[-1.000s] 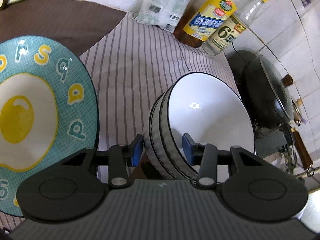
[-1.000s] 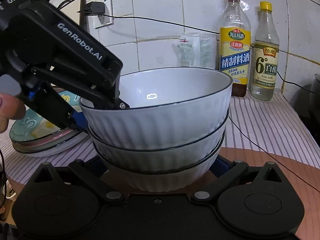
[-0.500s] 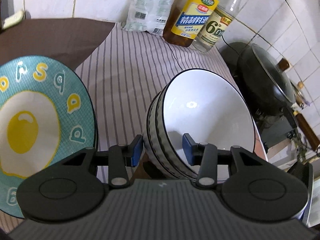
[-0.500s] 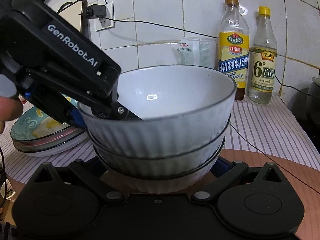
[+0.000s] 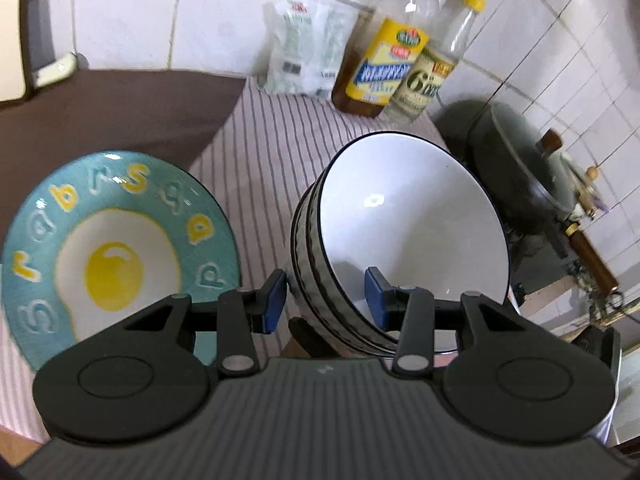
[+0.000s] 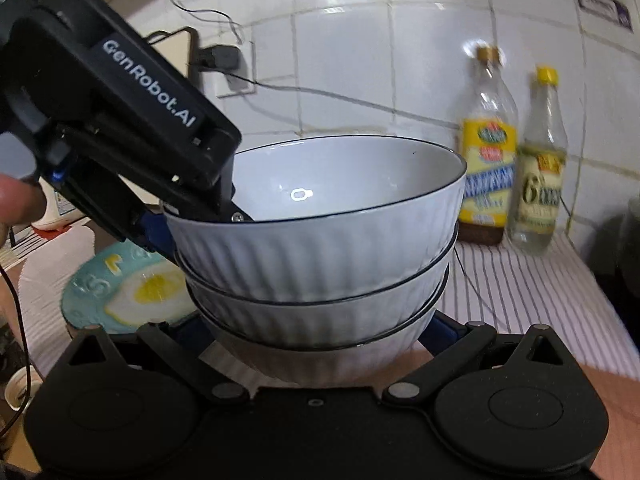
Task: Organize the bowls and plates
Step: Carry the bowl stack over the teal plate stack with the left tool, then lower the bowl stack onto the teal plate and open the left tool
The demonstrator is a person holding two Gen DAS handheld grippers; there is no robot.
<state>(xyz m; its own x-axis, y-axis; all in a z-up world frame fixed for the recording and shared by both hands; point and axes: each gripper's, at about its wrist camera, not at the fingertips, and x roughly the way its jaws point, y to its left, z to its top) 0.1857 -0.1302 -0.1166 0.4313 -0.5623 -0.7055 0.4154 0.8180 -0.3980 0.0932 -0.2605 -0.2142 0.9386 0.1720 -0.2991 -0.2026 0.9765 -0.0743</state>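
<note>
A stack of three white ribbed bowls [image 5: 404, 232] with dark rims is held up in the air, also seen in the right wrist view [image 6: 320, 256]. My left gripper [image 5: 326, 300] is shut on the stack's near rim, one pad inside the top bowl and one outside. My right gripper [image 6: 320, 332] is shut on the bottom bowl from both sides. A teal plate with a fried-egg picture [image 5: 116, 256] lies on the striped cloth to the left, on top of other plates; it also shows in the right wrist view [image 6: 132, 288].
Two bottles [image 5: 384, 76] and a plastic bag [image 5: 308, 48] stand against the tiled wall at the back. A dark wok with a lid [image 5: 524, 176] sits at the right. A brown mat [image 5: 120, 108] lies at the back left. A charger cable [image 6: 320, 92] runs along the wall.
Both grippers have lifted the bowl stack higher off the table. The plate and the cloth now lie further below, and the bottles look lower in the right wrist view.
</note>
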